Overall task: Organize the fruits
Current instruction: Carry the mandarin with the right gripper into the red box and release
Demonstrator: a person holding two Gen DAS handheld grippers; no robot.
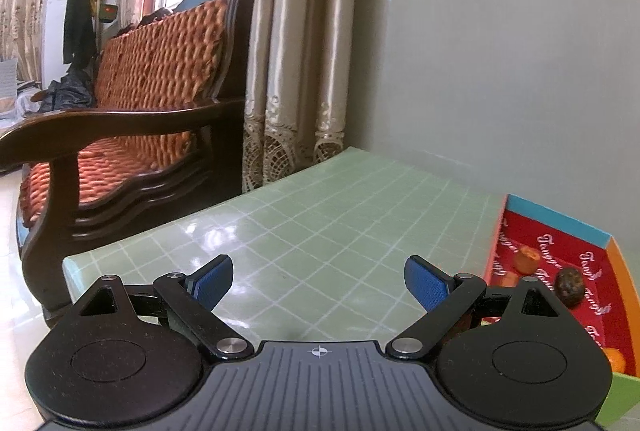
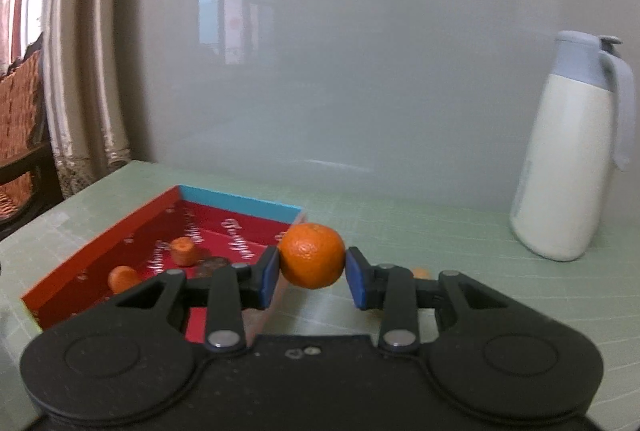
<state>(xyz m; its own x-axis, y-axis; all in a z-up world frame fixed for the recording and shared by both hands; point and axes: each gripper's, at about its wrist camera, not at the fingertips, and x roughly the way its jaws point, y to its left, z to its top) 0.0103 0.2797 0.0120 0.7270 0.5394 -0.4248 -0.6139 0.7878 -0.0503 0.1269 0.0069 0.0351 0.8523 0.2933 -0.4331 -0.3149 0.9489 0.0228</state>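
Right gripper (image 2: 312, 273) jaws clamp round orange mandarin (image 2: 311, 255) | left gripper (image 1: 319, 281) jaws apart, empty | red cardboard tray (image 2: 96, 255) holds 3 pieces; more seemingly remain

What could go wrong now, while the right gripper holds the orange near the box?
1. The right gripper holds the round orange only at its sides, so it may slip and roll on the table.
2. The orange could catch the box wall.
3. A wide swing may hit the jug.
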